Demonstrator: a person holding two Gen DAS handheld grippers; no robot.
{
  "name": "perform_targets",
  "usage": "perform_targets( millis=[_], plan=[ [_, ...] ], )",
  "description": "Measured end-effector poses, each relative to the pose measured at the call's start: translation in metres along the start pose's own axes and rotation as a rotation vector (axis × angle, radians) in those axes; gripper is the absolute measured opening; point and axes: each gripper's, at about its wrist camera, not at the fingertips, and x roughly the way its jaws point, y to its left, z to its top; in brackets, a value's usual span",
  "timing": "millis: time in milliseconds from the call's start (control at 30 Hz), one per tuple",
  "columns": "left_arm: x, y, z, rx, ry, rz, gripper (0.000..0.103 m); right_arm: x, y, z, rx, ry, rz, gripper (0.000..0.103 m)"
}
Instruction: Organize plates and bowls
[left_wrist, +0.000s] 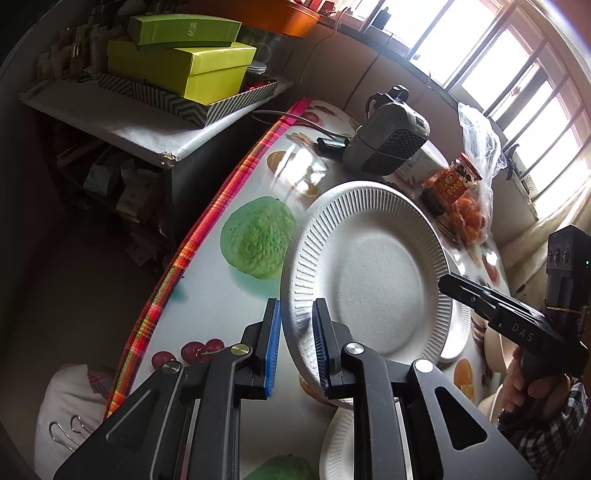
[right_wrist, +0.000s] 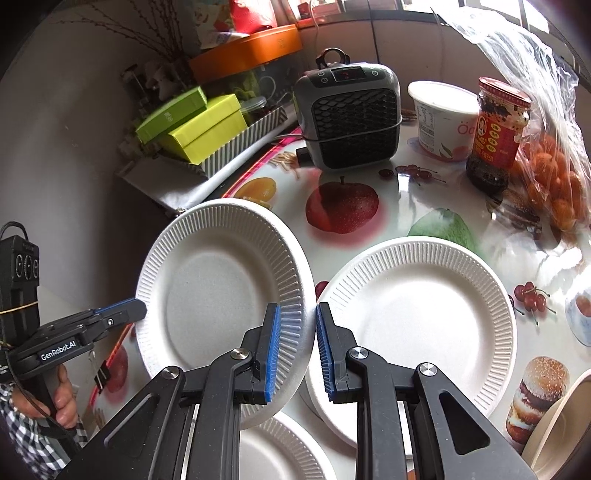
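Note:
A white paper plate (left_wrist: 369, 273) hangs tilted above the fruit-print table (left_wrist: 207, 295), held at two opposite edges. My left gripper (left_wrist: 295, 306) is shut on its near rim. My right gripper (left_wrist: 447, 282) pinches the rim on the right. In the right wrist view the same plate (right_wrist: 218, 288) has its right rim between my right gripper's (right_wrist: 295, 306) blue pads, and the left gripper (right_wrist: 138, 308) clamps its left edge. A second paper plate (right_wrist: 413, 314) lies on the table to the right. A third plate (right_wrist: 280, 450) lies partly hidden under the fingers.
A grey heater (right_wrist: 351, 118), a white tub (right_wrist: 443, 122), a chilli jar (right_wrist: 495, 136) and a bag of oranges (right_wrist: 554, 184) stand at the back. A beige bowl (right_wrist: 554, 435) sits at the right. Green boxes (left_wrist: 181, 62) rest on a shelf past the table's left edge.

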Motion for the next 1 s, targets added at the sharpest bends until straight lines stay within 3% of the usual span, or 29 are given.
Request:
perform_targets(
  millis=[1000],
  plan=[
    [-0.025,-0.024,-0.061,0.044,0.040,-0.039,0.018,-0.062,0.004,-0.074,0.053,-0.014,-0.008,0.019]
  ],
)
